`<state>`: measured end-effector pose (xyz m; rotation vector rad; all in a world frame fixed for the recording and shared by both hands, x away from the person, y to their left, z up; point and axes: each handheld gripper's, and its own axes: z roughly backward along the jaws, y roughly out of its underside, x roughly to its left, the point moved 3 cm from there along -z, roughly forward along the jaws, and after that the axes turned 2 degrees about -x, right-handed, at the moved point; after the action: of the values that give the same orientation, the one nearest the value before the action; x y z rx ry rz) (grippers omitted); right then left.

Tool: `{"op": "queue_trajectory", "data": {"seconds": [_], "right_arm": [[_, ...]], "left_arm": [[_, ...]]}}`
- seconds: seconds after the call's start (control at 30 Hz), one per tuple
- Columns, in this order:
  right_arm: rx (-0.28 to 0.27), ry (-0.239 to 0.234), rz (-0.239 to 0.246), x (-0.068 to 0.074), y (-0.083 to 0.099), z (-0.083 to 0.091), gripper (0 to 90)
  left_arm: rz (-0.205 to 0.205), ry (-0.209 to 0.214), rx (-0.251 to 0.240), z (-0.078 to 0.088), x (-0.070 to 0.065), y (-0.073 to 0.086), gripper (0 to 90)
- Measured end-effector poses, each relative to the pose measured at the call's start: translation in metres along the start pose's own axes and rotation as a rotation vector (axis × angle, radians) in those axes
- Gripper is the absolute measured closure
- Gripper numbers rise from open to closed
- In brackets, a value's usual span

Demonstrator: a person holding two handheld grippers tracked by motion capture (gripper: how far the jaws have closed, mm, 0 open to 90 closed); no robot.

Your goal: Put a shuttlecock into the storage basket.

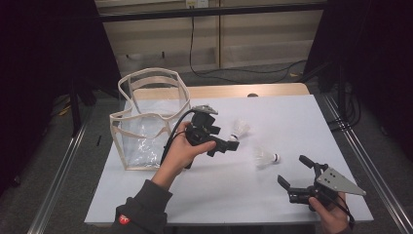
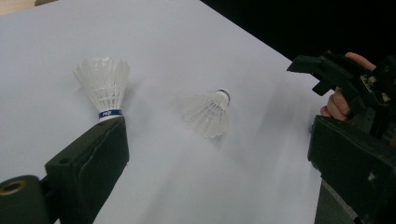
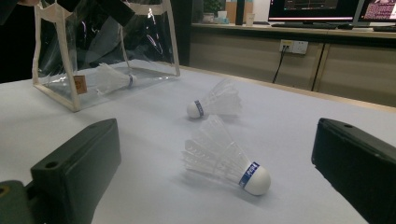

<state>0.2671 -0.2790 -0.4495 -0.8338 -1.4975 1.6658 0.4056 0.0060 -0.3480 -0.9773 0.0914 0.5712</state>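
Near shuttlecock (image 3: 224,158) lies sideways, cork toward right tool (image 3: 224,186).

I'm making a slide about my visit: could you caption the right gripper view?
Open right gripper faces a shuttlecock; another lies beyond, a third inside the clear bag.

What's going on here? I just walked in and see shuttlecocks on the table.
A person holds a hand-held gripper in each hand over a white table. The left hand-held gripper, open, sits next to the farther shuttlecock. The right hand-held gripper, also open, faces the nearer shuttlecock. Both shuttlecocks lie loose on the table. A third shuttlecock already lies in the clear bag at the left.
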Motion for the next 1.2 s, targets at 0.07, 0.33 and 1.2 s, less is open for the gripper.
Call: {"op": "queue_trajectory", "data": {"seconds": [0.07, 0.33, 1.2], "right_arm": [[0.001, -0.001, 0.002, 0.0, 0.0, 0.0, 1.1], [0.002, 0.0, 0.002, 0.0, 0.0, 0.0, 1.1], [0.0, -0.004, 0.001, 0.0, 0.0, 0.0, 1.2]], "left_arm": [[-0.004, -0.004, 0.007, -0.002, 0.0, 0.002, 5.4], [-0.006, 0.007, 0.015, -0.011, -0.002, 0.007, 5.4], [-0.009, 0.012, 0.023, -0.032, -0.001, 0.017, 5.4]]}}
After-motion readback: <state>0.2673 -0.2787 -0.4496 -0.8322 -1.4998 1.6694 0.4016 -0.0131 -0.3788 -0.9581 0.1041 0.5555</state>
